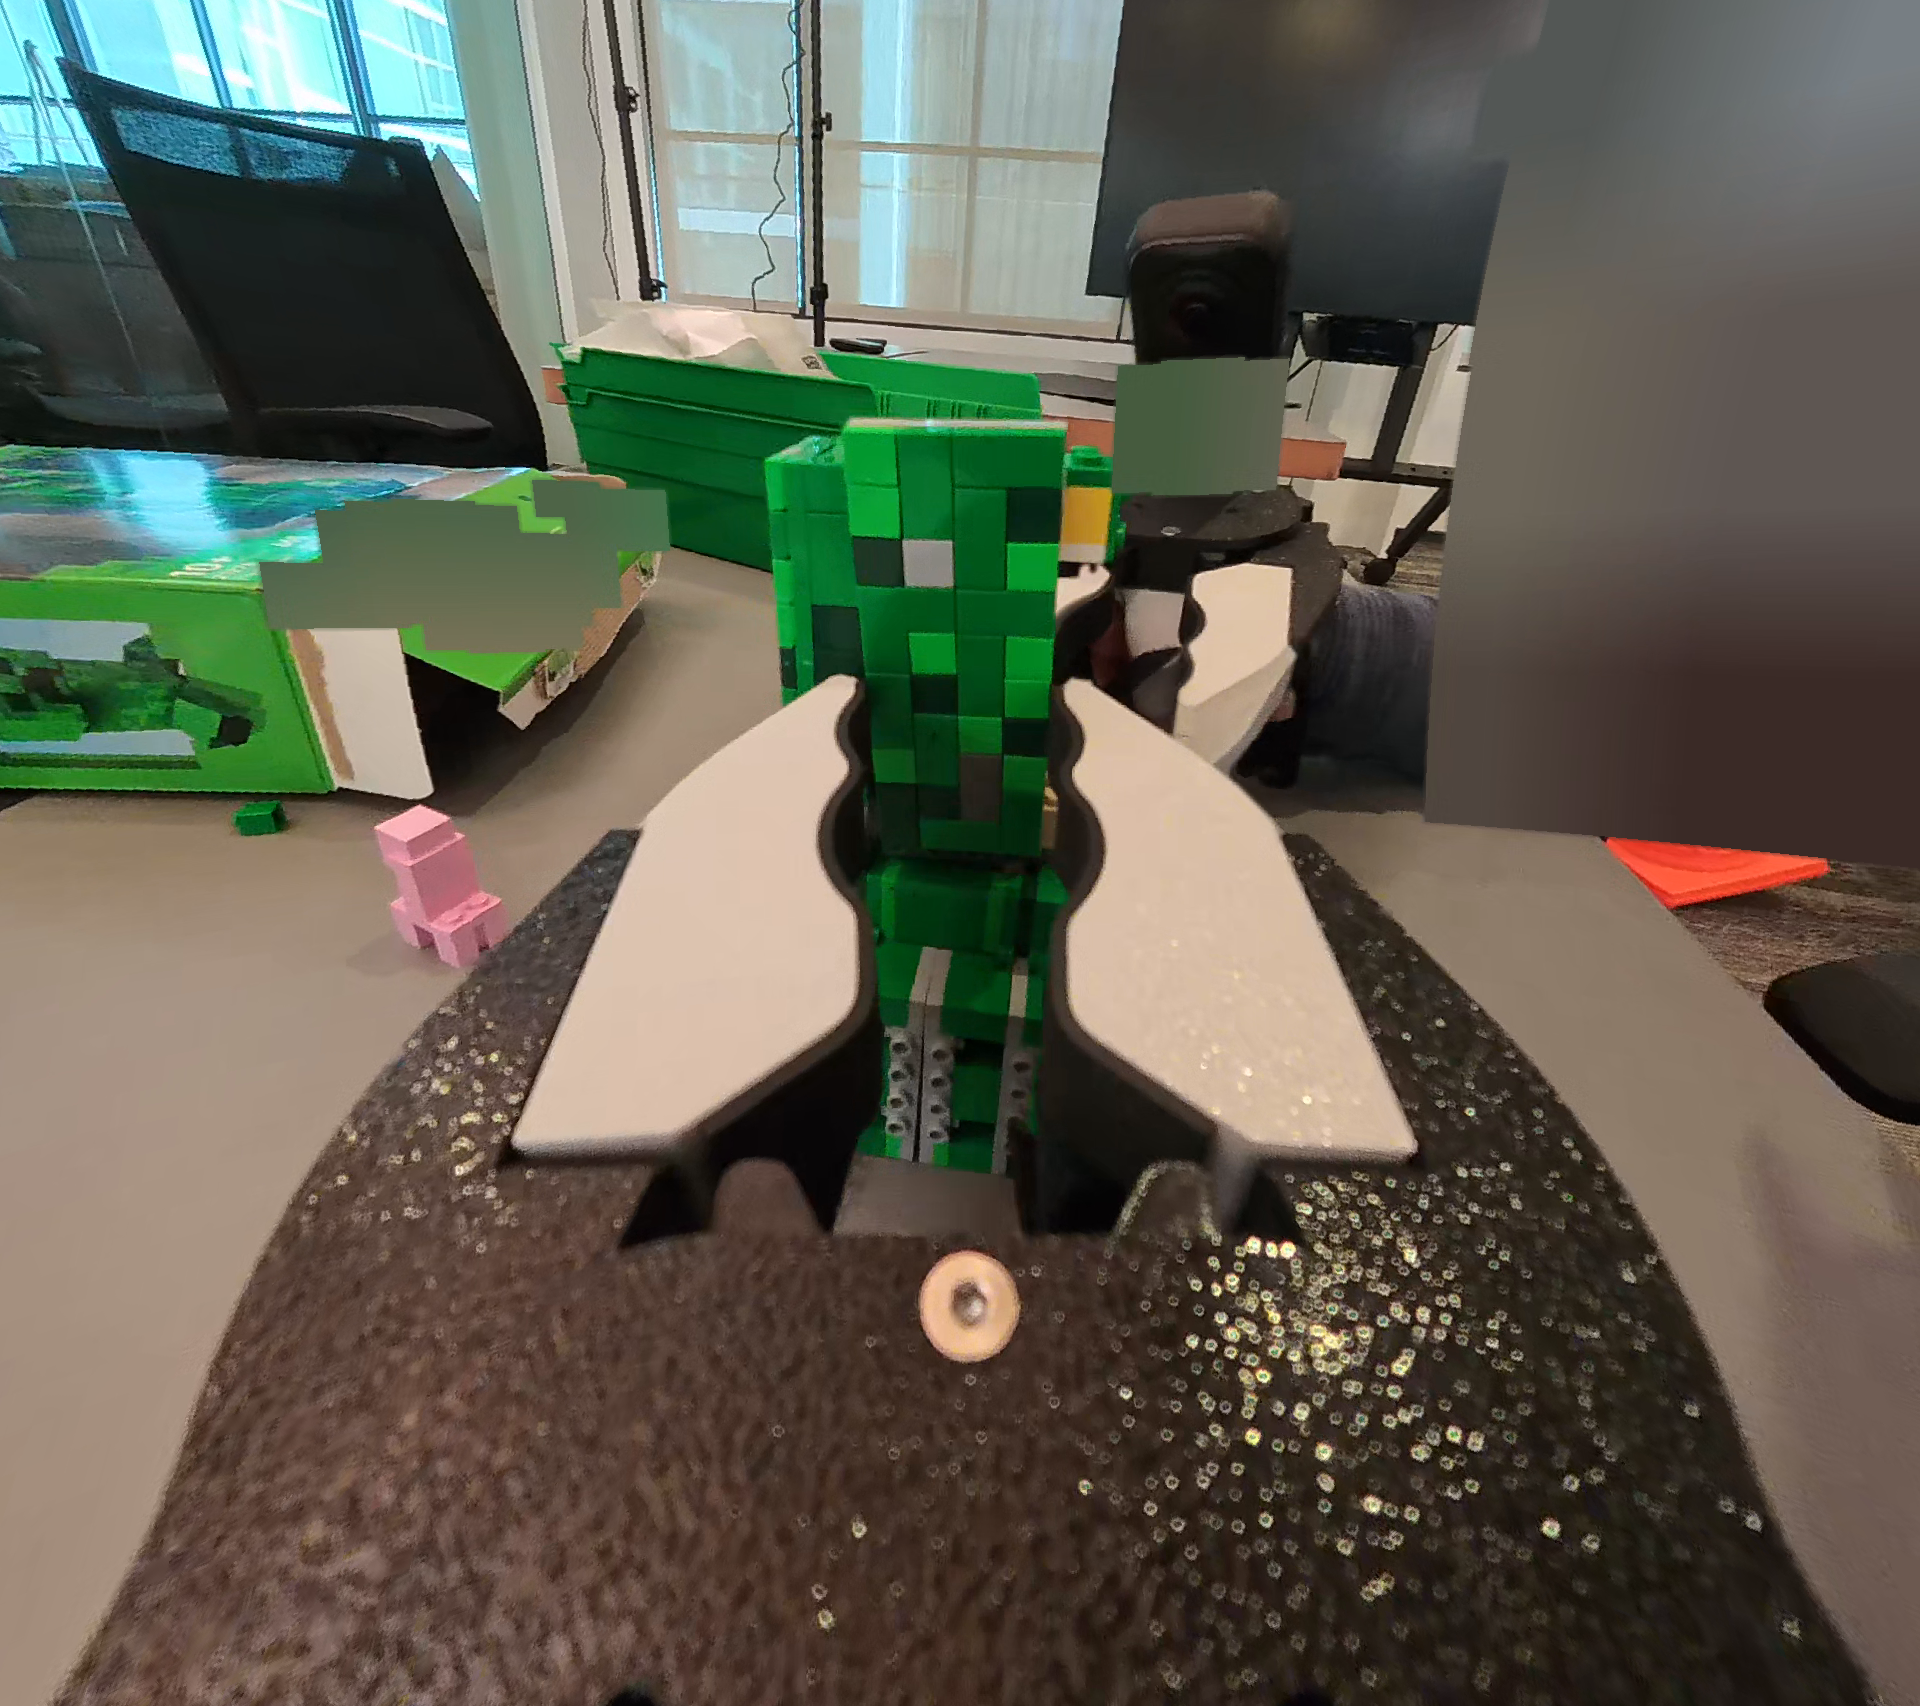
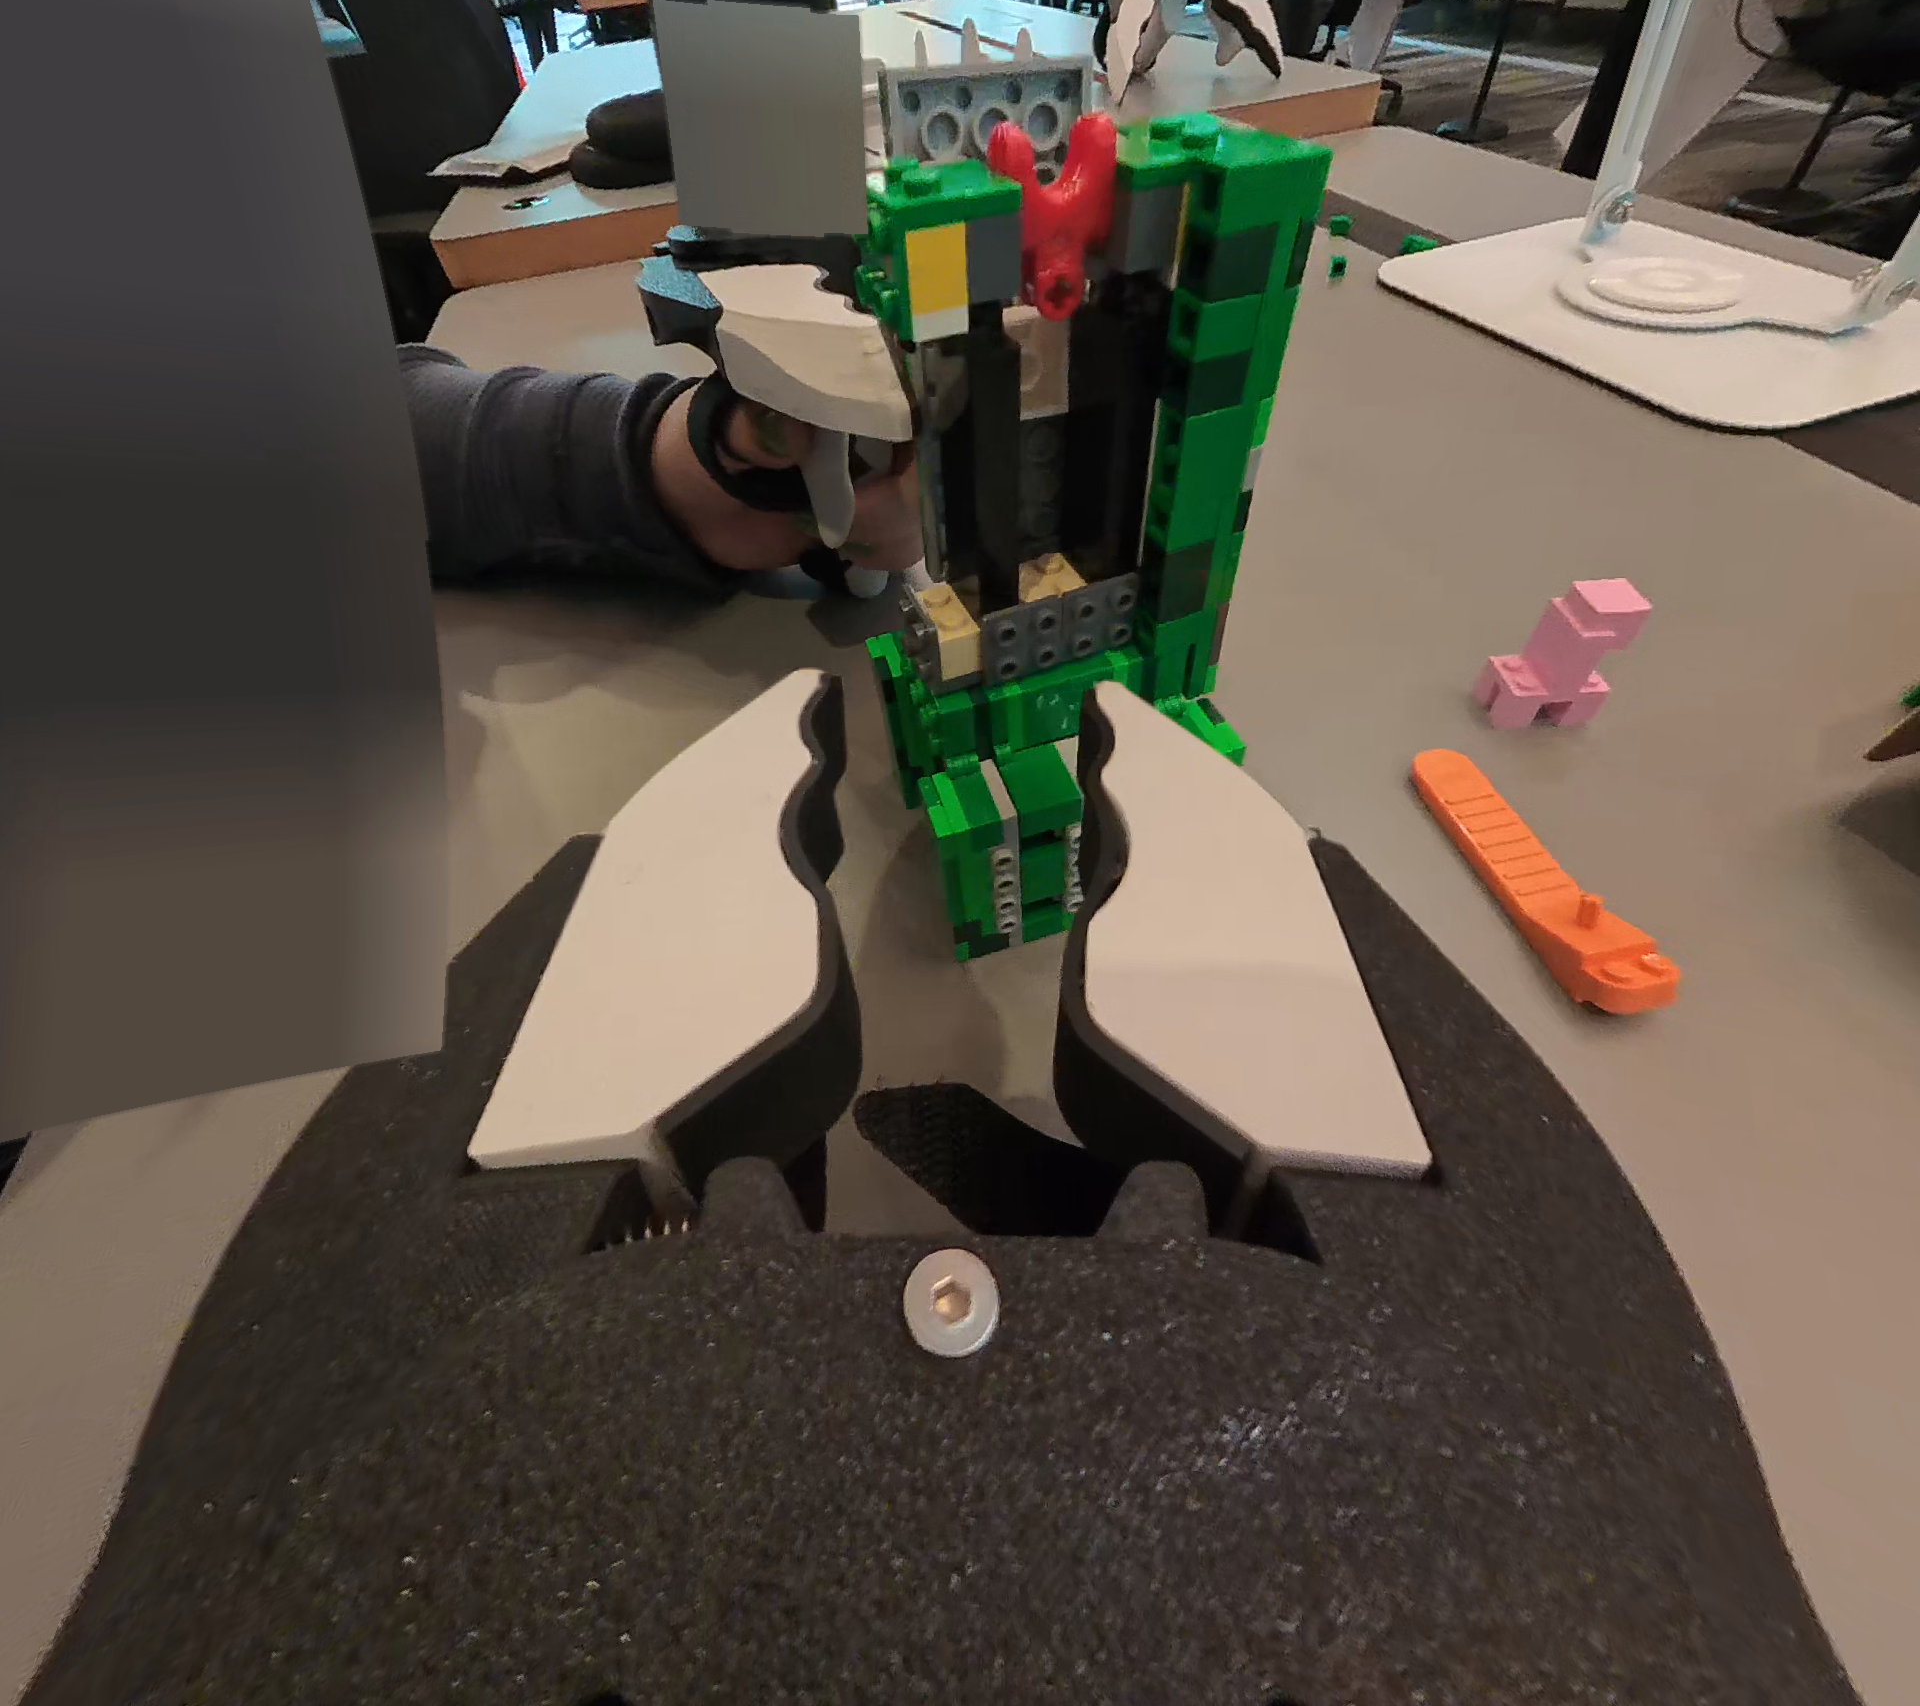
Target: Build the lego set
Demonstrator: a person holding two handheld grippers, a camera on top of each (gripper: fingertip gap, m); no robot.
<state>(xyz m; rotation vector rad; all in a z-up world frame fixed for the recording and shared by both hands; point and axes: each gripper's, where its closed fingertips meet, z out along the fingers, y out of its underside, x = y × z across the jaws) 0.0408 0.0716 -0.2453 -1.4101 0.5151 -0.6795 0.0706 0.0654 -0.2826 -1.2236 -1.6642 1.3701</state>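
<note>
A tall green brick figure (image 1: 956,596) stands upright on the grey table (image 1: 156,1033). My left gripper (image 1: 961,690) is shut on its body, one pad pressed against each side. The right wrist view shows the figure's open back (image 2: 1205,409), with black and grey parts inside and a red piece (image 2: 1055,212) at the top. The left gripper (image 2: 810,368) holds it from the left there. My right gripper (image 2: 961,688) is open low around the figure's leg (image 2: 1023,825). Its right pad is at the leg and its left pad stands clear of it. The right gripper also shows behind the figure (image 1: 1195,648).
A pink brick pig (image 2: 1558,659) and an orange brick separator (image 2: 1538,887) lie to the right. A green printed box (image 1: 156,648), a loose green brick (image 1: 258,817) and stacked green trays (image 1: 707,451) are to the other side. A white stand base (image 2: 1662,306) sits far right.
</note>
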